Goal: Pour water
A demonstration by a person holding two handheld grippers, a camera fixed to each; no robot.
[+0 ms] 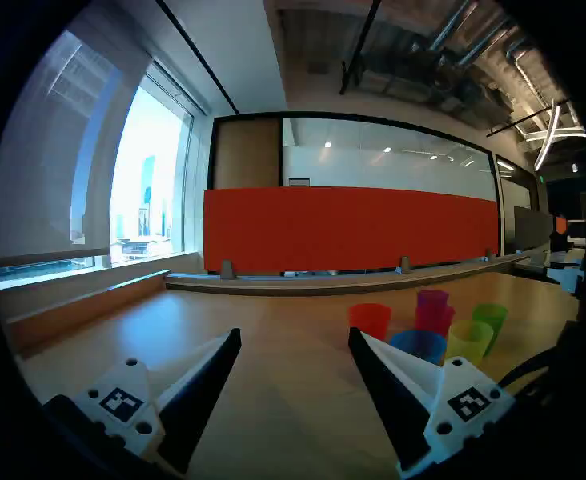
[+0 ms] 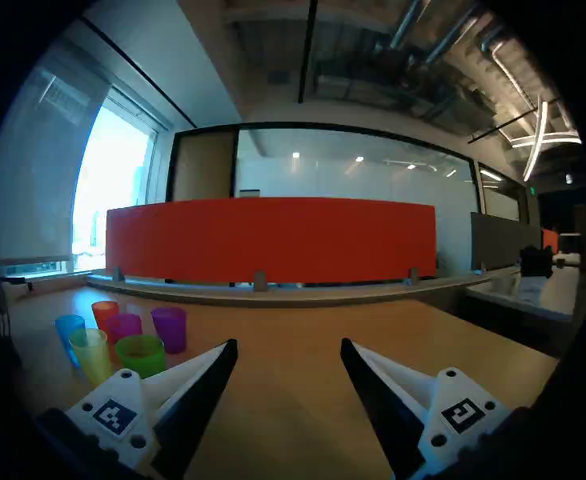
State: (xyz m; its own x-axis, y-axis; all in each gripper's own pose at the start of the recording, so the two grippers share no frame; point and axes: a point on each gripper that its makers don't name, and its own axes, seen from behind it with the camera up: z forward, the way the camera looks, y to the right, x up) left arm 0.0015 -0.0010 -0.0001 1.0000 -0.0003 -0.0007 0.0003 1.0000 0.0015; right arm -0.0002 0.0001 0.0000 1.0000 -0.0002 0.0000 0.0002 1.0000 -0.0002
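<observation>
Though near cups (image 1: pixel 433 314), tongs (image 1: pixel 294 331) (image 2: pixel 288 342) agape over wide tabletop (image 1: pixel 285 416)

Smooth light wood on the tabletop (image 1: pixel 293 400), faint sheen. Translucent coloured plastic for the cups (image 2: pixel 141 352). Matt red divider panel (image 1: pixel 349 228). Matt white-and-black plastic gripper fingers (image 1: pixel 201 380).

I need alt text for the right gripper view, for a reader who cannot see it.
The open right tool, holding nothing, points across a wooden table. Six coloured cups stand clustered at the left, in front of a long red divider.
</observation>
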